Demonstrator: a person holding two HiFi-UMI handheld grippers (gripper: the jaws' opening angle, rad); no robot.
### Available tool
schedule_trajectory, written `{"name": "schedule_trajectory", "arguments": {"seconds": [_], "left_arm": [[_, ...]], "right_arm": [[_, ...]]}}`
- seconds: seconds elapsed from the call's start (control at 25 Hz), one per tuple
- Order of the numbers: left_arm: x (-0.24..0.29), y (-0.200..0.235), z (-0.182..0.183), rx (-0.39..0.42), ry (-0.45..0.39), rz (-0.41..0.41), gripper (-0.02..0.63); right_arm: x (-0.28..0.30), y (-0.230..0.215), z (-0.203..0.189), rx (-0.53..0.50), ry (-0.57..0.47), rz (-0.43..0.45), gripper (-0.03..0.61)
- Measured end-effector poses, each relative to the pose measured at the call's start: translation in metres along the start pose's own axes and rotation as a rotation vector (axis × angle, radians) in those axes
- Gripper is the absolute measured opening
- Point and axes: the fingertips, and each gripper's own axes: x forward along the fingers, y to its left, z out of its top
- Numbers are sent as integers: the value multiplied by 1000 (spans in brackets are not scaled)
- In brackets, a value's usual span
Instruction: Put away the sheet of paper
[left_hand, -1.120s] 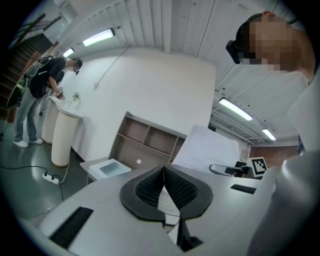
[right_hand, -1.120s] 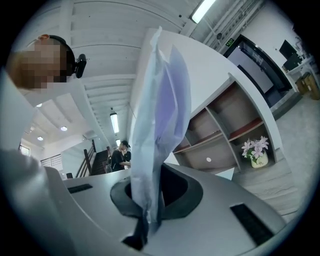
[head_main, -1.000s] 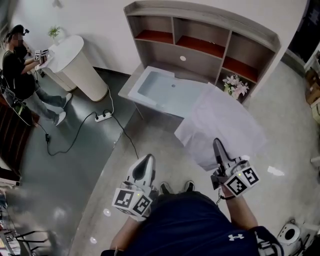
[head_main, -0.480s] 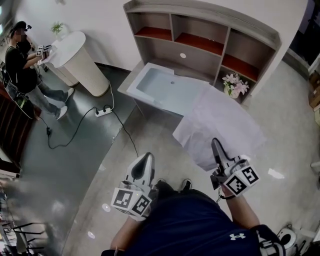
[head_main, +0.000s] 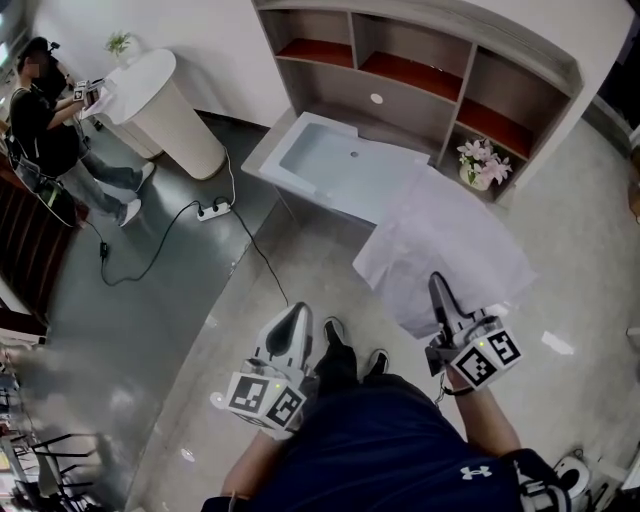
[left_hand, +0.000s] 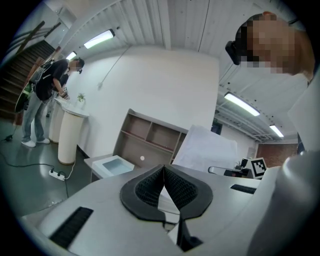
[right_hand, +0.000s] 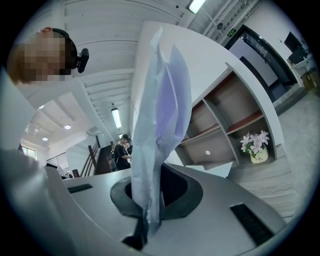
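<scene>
A large white sheet of paper (head_main: 445, 245) hangs out in front of me, above the floor. My right gripper (head_main: 437, 287) is shut on its near edge. In the right gripper view the sheet (right_hand: 160, 100) stands up from between the closed pads, curled and creased. My left gripper (head_main: 297, 322) is held low at my left, apart from the paper, with its pads (left_hand: 150, 187) meeting at the tips and nothing between them. From the left gripper view the sheet (left_hand: 205, 147) shows off to the right.
Ahead stands a grey shelf unit (head_main: 420, 60) with red-floored compartments and a pot of flowers (head_main: 478, 160). A desk with a pale blue tray (head_main: 340, 165) is before it. A power strip (head_main: 212, 209) and cable lie on the floor. A person (head_main: 50, 130) stands at a white pedestal (head_main: 160, 110).
I have stepped forward: one foot now shows ahead of the other, and the desk and shelf sit slightly nearer and to the right. Both grippers keep their pose, and the paper stays held.
</scene>
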Motion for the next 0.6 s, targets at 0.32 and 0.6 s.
{"name": "schedule_trajectory", "arguments": {"seconds": [0.32,0.6], "left_arm": [[33,29,9,-15,1,-59,15],[64,76,39,-32,-16,-93,15]], "right_arm": [[26,-17,-1,5,0,-80,17],[76,-16,1,8,-3,-131,17]]}}
